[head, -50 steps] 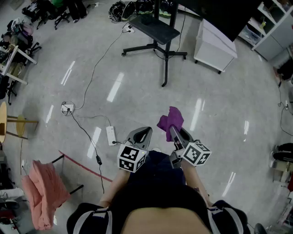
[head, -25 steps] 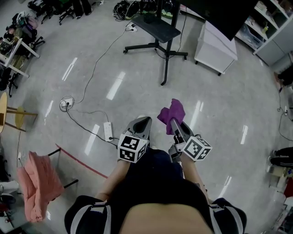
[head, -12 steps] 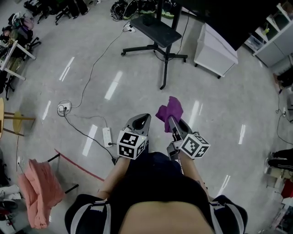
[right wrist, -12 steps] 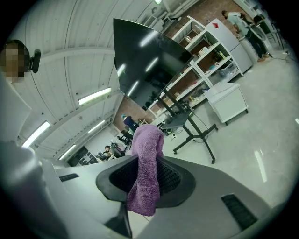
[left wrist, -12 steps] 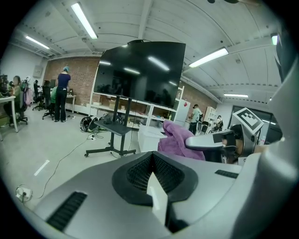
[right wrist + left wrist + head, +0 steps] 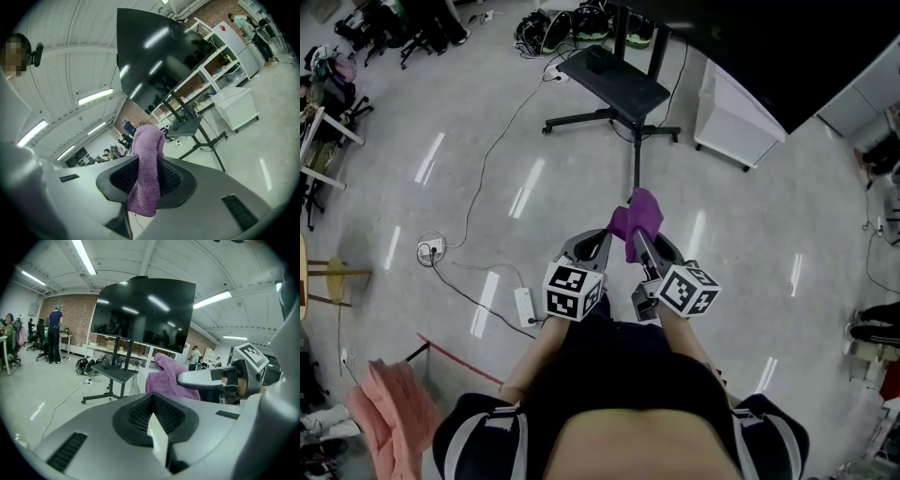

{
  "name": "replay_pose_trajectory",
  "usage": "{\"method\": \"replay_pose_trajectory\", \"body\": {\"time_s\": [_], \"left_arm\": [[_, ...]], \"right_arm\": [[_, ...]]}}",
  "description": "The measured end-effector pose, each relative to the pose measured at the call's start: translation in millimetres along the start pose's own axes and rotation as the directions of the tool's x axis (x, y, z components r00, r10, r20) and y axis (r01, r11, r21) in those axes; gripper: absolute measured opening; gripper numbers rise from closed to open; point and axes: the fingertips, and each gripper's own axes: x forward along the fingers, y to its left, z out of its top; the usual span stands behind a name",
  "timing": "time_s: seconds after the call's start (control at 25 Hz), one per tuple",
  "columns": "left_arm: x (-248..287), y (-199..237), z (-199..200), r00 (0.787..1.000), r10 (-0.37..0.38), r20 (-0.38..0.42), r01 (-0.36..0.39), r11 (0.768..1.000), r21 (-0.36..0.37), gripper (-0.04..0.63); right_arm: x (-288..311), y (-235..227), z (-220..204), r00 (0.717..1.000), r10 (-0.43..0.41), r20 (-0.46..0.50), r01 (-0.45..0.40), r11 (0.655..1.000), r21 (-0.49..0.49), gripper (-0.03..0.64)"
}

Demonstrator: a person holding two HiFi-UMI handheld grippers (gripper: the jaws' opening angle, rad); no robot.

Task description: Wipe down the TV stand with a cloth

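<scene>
Gripping a purple cloth (image 6: pixel 639 212) tight between its jaws, the right gripper (image 6: pixel 642 242) hangs over the floor. The left gripper (image 6: pixel 598 242) sits just at its 9 o'clock, jaws pressed together and empty. The TV stand (image 6: pixel 615 79) is at 12 o'clock, well apart.

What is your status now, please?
Right tongs shut on purple cloth. Left tongs shut, empty. TV stand ahead, not yet reached. Cable on floor to its left.
</scene>
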Motion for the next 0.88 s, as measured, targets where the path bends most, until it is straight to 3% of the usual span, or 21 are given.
{"method": "replay_pose_trajectory", "body": {"time_s": [0.52,0.88], "left_arm": [[34,88,40,1.0,-0.013,0.004,0.013,1.0,0.005,0.006],[42,112,35,1.0,0.002,-0.013,-0.002,1.0,-0.018,0.006]], "right_arm": [[91,-1,18,0.999,-0.032,-0.01,0.032,0.999,0.0,0.112],[122,3,8,1.0,-0.003,-0.03,0.003,1.0,0.009,0.112]]}}
